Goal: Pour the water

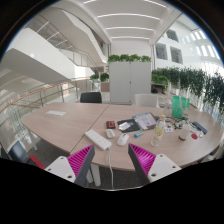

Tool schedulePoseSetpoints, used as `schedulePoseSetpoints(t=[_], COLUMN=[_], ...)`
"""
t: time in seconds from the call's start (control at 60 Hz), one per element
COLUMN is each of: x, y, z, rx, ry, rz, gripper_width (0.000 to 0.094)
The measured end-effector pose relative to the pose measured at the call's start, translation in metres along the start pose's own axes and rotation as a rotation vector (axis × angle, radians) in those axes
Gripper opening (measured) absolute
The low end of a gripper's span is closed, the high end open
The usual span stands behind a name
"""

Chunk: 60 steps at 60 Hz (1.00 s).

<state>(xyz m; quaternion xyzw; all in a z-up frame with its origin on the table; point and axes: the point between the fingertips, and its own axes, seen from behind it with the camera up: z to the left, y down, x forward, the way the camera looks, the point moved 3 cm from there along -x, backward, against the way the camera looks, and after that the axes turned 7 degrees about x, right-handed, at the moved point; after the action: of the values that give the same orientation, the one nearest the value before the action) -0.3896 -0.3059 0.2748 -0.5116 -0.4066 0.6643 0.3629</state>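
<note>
Bottle (177, 106), green, upright at far right of tabletop (60, 125), well beyond claw (113, 158). Claw apart, holding nothing, pink pads (82, 160) over near edge. Risk: long reach across clutter (140, 123); could knock small things or tip bottle and spill water.

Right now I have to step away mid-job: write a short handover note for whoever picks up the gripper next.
Gripper: open and empty, held above the near edge of the table, nothing between the fingers.
Job's things: a green bottle stands far off on the table, beyond the fingers. Small cups or containers sit near it; too small to tell which should receive the water.
Also there: a white remote-like object and papers just ahead of the fingers.
Done: nothing; the bottle is untouched.
Left: approach and grasp the bottle, find the receiving cup, pour, set it back.
</note>
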Motion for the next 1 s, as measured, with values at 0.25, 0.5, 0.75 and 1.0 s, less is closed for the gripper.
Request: schedulePoseSetpoints(t=[0.25,0.5,0.75,1.0], x=[0.019,0.098,0.237,0.332], y=[0.0,-0.001,0.013,0.007], z=[-0.025,-0.131,-0.268,-0.317], rx=[-0.001,0.002,-0.008,0.039], ry=[0.021,0.096,0.213,0.16], rz=[-0.004,-0.108,-0.142,-0.198], gripper_width=[0.0771,0.0772,0.077,0.0782])
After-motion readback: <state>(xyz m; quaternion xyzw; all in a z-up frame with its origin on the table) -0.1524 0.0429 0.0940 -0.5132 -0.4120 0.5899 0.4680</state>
